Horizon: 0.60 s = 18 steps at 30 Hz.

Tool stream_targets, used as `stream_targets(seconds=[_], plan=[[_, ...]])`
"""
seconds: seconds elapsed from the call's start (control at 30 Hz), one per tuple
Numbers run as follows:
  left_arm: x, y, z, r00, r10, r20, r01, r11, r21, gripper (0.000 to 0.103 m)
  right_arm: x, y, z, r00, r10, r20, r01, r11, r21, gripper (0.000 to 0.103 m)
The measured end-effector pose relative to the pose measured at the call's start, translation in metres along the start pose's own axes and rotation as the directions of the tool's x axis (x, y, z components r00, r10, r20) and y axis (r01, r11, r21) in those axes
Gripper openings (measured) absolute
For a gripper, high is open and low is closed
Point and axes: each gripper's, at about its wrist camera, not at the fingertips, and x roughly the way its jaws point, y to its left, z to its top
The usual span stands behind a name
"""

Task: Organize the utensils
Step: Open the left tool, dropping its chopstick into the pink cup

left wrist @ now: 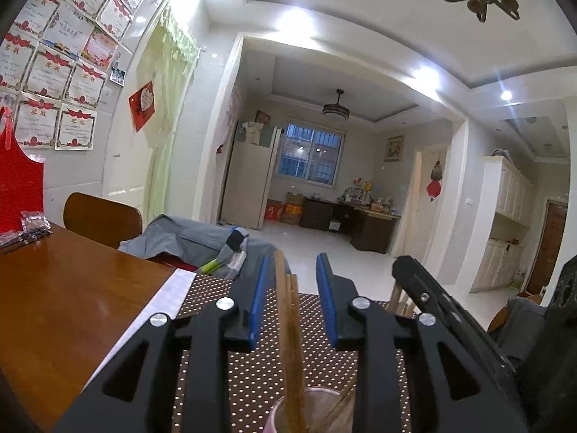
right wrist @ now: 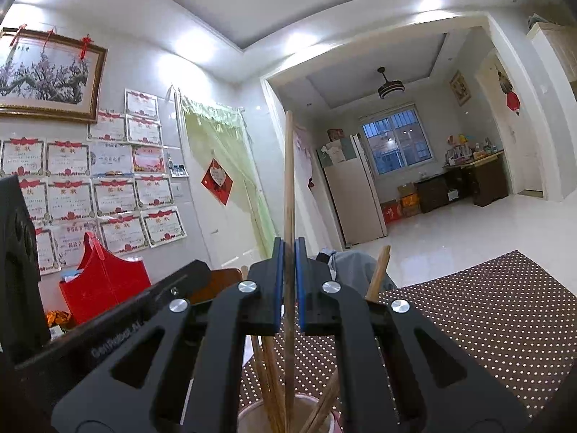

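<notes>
Chopsticks going into the cup, one gripper letting go, the other holding

The left gripper (left wrist: 292, 288) stands with its blue pads apart around a pair of chopsticks (left wrist: 288, 324) that lean free between them, tips down in the cup (left wrist: 310, 411) just below; judging by this, they are released to rest there. The right gripper (right wrist: 288, 281) is clamped on a single chopstick (right wrist: 288, 180), upright above the cup so it can drop in beside the others. The dotted mat (right wrist: 487, 317) on the surface lies beneath both.
</notes>
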Motion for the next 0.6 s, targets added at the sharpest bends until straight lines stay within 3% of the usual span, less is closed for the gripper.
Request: stream_targets(seconds=[0.3, 0.6], plan=[[0.001, -0.009, 0.004, 0.999, -0.011, -0.049, 0.013, 0.999, 0.043, 0.031, -0.013, -0.001, 0.000, 0.999, -0.026, -0.040, 0.025, 0.999, -0.024, 0.007], [-0.007, -0.018, -0.003, 0.989, 0.005, -0.149, 0.008, 0.996, 0.089, 0.039, -0.024, 0.003, -0.006, 0.995, -0.048, -0.086, 0.046, 0.999, -0.023, 0.007]])
